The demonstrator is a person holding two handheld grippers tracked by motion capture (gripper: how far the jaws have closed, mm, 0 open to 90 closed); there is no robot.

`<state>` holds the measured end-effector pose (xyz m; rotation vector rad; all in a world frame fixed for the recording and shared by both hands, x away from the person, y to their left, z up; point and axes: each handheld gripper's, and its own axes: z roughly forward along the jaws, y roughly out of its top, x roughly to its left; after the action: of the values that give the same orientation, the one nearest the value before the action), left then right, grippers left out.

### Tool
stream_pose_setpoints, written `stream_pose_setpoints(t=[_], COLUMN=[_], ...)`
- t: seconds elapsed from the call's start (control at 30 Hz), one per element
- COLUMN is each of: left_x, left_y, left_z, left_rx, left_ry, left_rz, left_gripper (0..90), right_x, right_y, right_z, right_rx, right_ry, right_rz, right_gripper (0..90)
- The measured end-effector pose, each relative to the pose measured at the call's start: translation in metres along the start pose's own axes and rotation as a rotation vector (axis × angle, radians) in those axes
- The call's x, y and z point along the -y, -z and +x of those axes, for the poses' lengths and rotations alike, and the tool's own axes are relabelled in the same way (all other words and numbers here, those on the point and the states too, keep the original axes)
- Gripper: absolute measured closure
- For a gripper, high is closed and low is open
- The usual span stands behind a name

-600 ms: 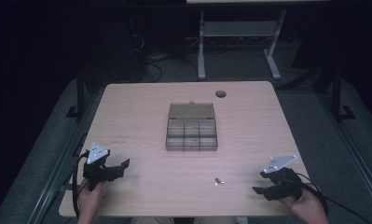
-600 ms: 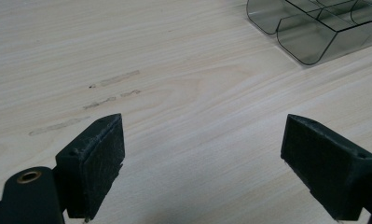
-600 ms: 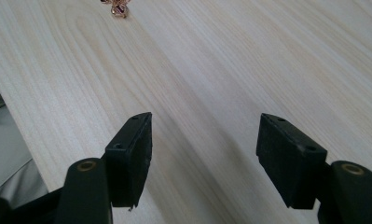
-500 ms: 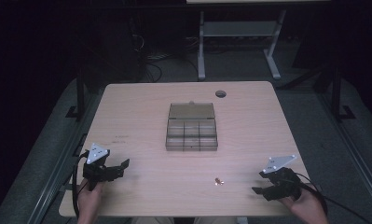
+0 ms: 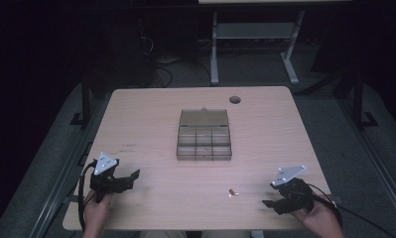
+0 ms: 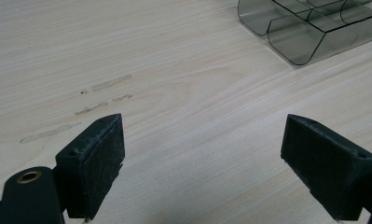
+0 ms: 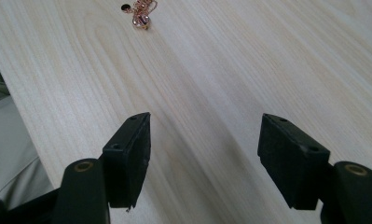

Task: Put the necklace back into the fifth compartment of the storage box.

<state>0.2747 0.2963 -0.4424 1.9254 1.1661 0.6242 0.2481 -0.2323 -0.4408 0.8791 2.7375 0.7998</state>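
Both idle at the near edge: left gripper (image 5: 134,174) and right gripper (image 5: 265,203) spread, empty. Small gold trinket (image 5: 233,192) (earring or chain, can't tell) lies near the right gripper, well apart from the open compartment box (image 5: 204,135). Likely pre-grasp; next: a fine pinch.

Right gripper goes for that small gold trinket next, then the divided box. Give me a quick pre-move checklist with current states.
1. Right gripper open with nothing between the jaws: ok.
2. Gold trinket lying free on the table, apart from both grippers: ok.
3. Path from right gripper to trinket bare of other things: ok.
4. Divided box with lid folded back, compartments exposed: ok.
5. Compartments holding nothing: cannot tell, too small and see-through.
6. Left gripper open and off to the side, away from the trinket: ok.
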Motion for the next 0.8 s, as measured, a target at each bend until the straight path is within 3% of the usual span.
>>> stream_pose_setpoints(t=[0.8], left_x=[0.000], left_y=[0.000], left_z=[0.001], left_rx=[-0.009], left_ry=[0.001], left_rz=[0.002], left_gripper=[13.1], right_x=[-0.029], right_y=[-0.006], right_z=[0.012], right_rx=[-0.025], right_ry=[0.063], right_rz=[0.023], right_gripper=[34.6])
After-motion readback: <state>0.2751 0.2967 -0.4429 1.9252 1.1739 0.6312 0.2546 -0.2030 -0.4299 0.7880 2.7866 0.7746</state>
